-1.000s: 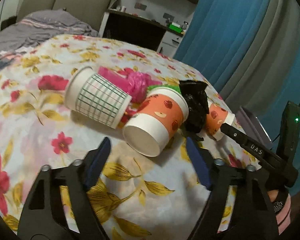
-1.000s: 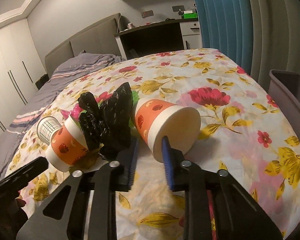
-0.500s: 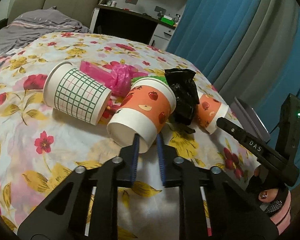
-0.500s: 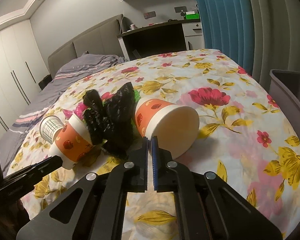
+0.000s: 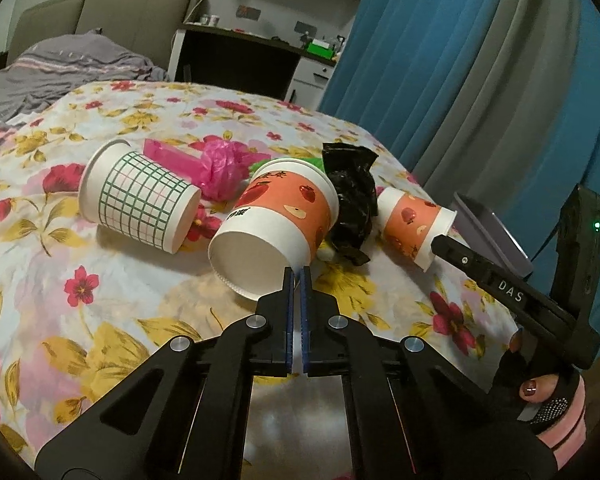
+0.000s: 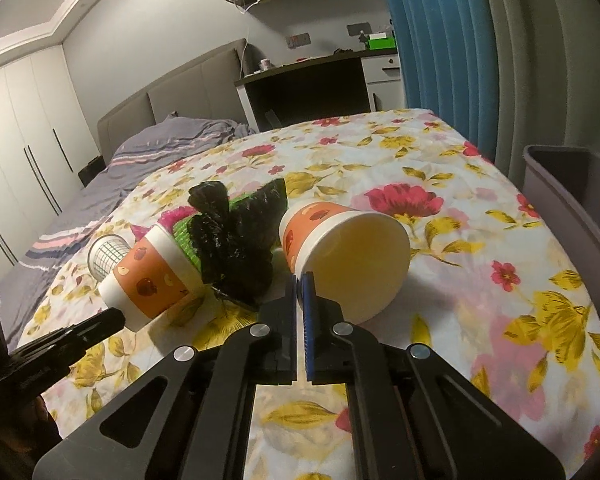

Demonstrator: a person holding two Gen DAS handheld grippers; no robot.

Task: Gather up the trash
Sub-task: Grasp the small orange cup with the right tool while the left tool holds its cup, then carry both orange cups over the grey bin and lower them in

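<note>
Several pieces of trash lie on a floral bedspread (image 5: 100,300). My left gripper (image 5: 296,270) is shut on the lower rim of a tipped orange fruit-print cup (image 5: 284,204), one finger inside it and one outside. My right gripper (image 6: 301,276) is shut on the left rim of a second orange cup (image 6: 352,256), also lying on its side. Between the two cups sits a crumpled black plastic bag (image 6: 236,252) on something green (image 6: 184,236). A white cup with a green grid (image 5: 140,196) and a pink plastic bag (image 5: 216,170) lie to the left.
A grey bin (image 6: 572,208) stands beside the bed at the right edge. Blue curtains (image 5: 440,80) hang behind it. A dark desk (image 5: 240,64) and a grey headboard (image 6: 180,100) are at the far end. A person's hand (image 5: 540,392) holds the right gripper.
The left jaws went from wide apart to shut on the nearer orange cup's rim. The right jaws closed the remaining gap onto the other cup's rim. Neither cup has moved.
</note>
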